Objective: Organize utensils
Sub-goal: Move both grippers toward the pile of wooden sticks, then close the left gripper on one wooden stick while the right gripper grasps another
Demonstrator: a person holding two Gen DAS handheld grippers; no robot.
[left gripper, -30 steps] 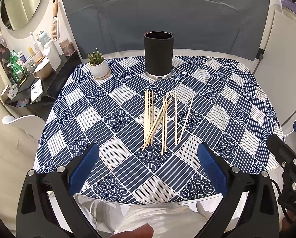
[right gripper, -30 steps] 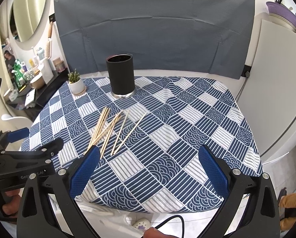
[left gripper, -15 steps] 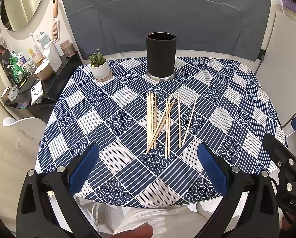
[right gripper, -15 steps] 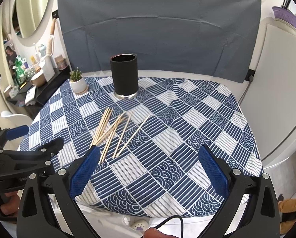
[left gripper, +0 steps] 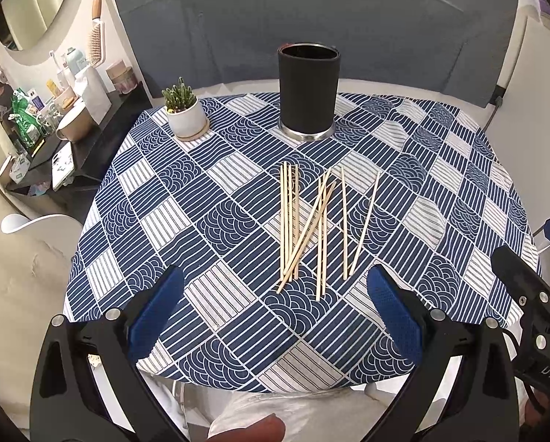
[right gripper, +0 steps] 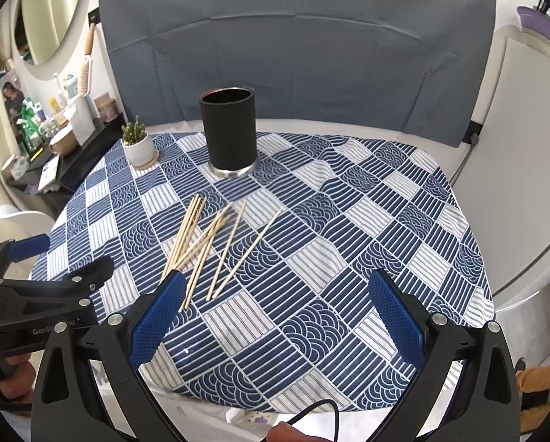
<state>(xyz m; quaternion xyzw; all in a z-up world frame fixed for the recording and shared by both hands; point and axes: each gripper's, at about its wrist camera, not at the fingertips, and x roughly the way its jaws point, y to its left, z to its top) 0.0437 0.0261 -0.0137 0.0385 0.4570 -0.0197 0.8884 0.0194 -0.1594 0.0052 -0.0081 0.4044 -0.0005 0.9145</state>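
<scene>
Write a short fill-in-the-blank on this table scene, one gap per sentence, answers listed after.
1. The wooden chopsticks lie flat on the ____ tablecloth.
2. The black holder stands ____ behind them.
3. A small ____ grows in the white pot left of the holder.
4. Both the left gripper and the right gripper are ____ and hold nothing.

Answers: blue and white patterned; upright; cactus; open
</scene>
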